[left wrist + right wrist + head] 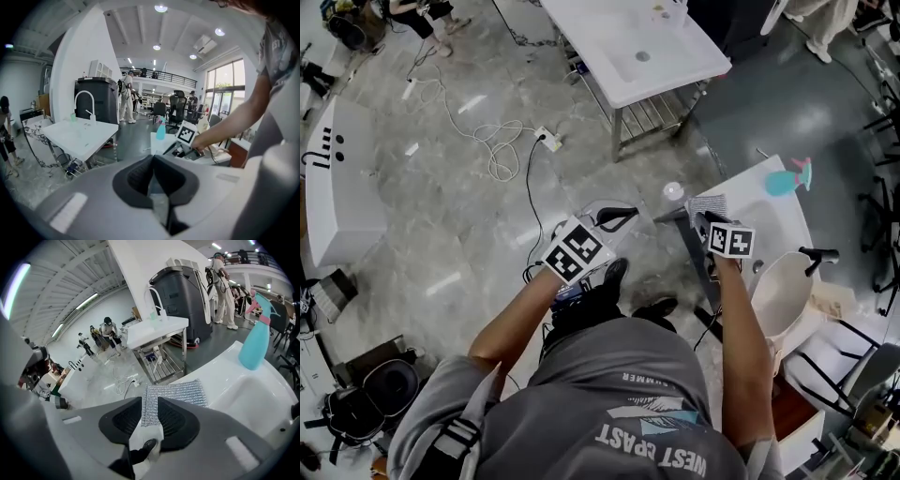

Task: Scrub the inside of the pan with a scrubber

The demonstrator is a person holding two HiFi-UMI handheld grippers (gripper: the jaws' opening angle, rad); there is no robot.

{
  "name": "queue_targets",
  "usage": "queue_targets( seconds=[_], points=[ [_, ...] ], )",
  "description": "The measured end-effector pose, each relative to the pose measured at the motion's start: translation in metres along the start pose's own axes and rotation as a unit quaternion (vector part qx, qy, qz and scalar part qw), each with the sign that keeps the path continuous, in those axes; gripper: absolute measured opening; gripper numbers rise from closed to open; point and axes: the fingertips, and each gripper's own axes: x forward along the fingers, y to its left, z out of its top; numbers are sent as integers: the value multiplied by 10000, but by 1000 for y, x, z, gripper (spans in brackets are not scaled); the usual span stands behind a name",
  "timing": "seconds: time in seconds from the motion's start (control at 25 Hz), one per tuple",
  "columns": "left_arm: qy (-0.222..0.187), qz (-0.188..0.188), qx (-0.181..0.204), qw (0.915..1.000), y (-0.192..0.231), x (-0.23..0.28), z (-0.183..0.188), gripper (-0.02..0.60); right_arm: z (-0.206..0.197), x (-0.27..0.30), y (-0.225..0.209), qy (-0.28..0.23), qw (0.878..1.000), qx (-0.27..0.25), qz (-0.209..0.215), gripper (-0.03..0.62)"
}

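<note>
- The scrubber [176, 394], a flat silvery rectangle of glittering woven mesh, is lying at a corner of the white sink top [225, 370].
- The right gripper [150, 405] is opening its jaws, with the scrubber's edge between them.
- The left gripper [152, 161] is hanging beside the sink top, jaws together, carrying nothing.

Scrubber [176, 392]: silvery woven mesh, rectangular, flat on the corner of the white sink top [220, 376] just beside the basin. Near end between the opening jaws of the right gripper [150, 401]. Pan [780, 298]: round, pale cream inside, black handle [818, 253] pointing off to the right. Apart from the scrubber, at the sink top's nearer end.
</note>
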Motion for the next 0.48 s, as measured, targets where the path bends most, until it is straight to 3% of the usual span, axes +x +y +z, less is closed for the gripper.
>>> queue_targets(
  seconds=[0.12, 0.24, 0.36, 0.48],
  points=[
    [-73, 32, -24, 10000, 3, -1, 5, 3, 13, -18, 4, -319, 9995, -15, -60, 103],
    [-174, 29, -71, 9998, 5, -2, 11, 2, 37, -53, 13, -855, 9963, -60, -108, 57],
    [-300, 10, -109, 9995, 7, -5, 22, 2, 64, -97, 30, -1410, 9900, -44, -40, -1],
    [-419, -8, -132, 9990, 7, -6, 34, 2, 84, -142, 47, -1880, 9820, -138, 86, -2]
  ],
)
